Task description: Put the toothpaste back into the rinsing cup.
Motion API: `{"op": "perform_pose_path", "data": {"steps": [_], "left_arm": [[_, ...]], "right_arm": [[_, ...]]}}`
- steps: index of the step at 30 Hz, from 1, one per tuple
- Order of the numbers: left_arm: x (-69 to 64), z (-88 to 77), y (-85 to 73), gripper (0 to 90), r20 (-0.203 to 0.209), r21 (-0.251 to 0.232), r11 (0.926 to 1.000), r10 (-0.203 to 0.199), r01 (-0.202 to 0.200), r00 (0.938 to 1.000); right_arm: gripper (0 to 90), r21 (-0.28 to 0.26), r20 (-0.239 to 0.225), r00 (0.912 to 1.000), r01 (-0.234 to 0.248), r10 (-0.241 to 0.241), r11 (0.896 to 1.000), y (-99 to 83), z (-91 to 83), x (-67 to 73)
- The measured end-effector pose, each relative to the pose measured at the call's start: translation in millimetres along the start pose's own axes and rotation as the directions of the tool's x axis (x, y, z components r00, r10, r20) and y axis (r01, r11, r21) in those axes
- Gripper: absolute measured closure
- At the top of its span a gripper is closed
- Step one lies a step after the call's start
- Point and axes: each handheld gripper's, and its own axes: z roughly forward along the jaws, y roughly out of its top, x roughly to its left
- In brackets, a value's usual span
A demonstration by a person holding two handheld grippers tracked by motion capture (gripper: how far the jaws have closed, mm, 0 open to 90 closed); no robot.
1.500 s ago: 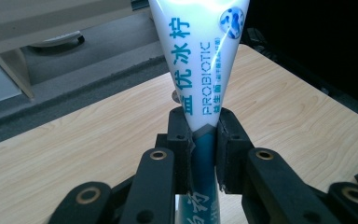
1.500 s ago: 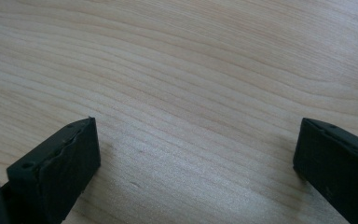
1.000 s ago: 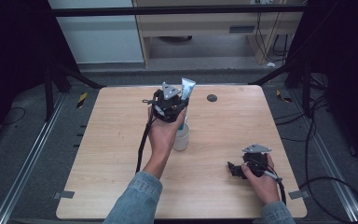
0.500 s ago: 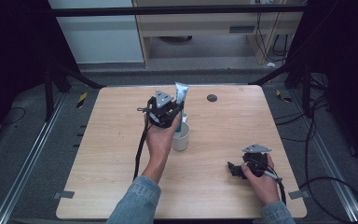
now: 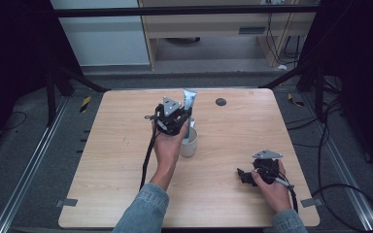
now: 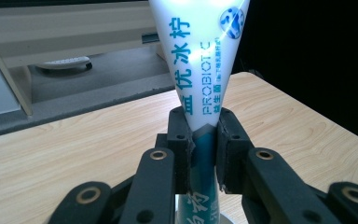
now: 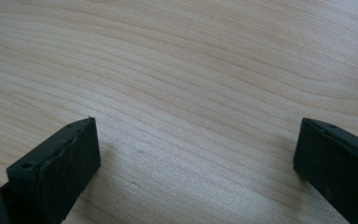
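Tube (image 6: 200,84) in left hand-held gripper (image 6: 201,149)

The tube (image 6: 200,88) clamped between the jaws carries teal vertical print: Chinese characters "优冰柠" above the jaws, then "益" with "PROBIOT C" and a smaller, unreadable Chinese line beside it. A round blue emblem sits near the tube's top; its content is unreadable.

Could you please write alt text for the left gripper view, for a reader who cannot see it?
The left gripper clamps its two black jaws on a white and teal toothpaste tube, held upright above a wooden table, with a white cup's rim just below.
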Motion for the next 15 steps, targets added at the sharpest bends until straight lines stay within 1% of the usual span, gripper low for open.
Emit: {"op": "perform_pose_path", "data": {"steps": [1, 2, 7, 9, 15], "left_arm": [[0.5, 0.2, -1.6, 77.9, 0.002, -0.002, 1.0000, -0.004, 0.004, 1.0000], [0.6, 0.6, -3.0, 77.9, 0.004, -0.005, 1.0000, -0.005, 0.005, 1.0000], [-0.3, 3.5, -10.6, 77.9, -0.006, -0.001, 1.0000, 0.008, -0.008, 1.0000], [-0.4, 4.4, -14.9, 77.9, -0.006, 0.000, 1.0000, 0.006, -0.006, 1.0000], [0.5, 4.3, -24.1, 77.9, -0.004, -0.006, 1.0000, 0.005, -0.005, 1.0000]], "right_arm": [[0.6, 0.002, -0.003, 1.0000, -0.005, 0.005, 1.000, 0.1, -0.3, 0.3], [0.6, 0.000, 0.000, 1.0000, 0.001, -0.001, 1.000, 0.0, 0.0, 0.0], [0.6, 0.002, -0.003, 1.0000, -0.006, 0.006, 1.000, 0.2, -0.3, 0.3], [0.7, 0.001, 0.000, 1.0000, 0.000, 0.000, 1.000, 0.0, 0.0, 0.0], [0.6, 0.002, -0.004, 1.0000, -0.006, 0.006, 1.000, 0.2, -0.3, 0.4]]}}
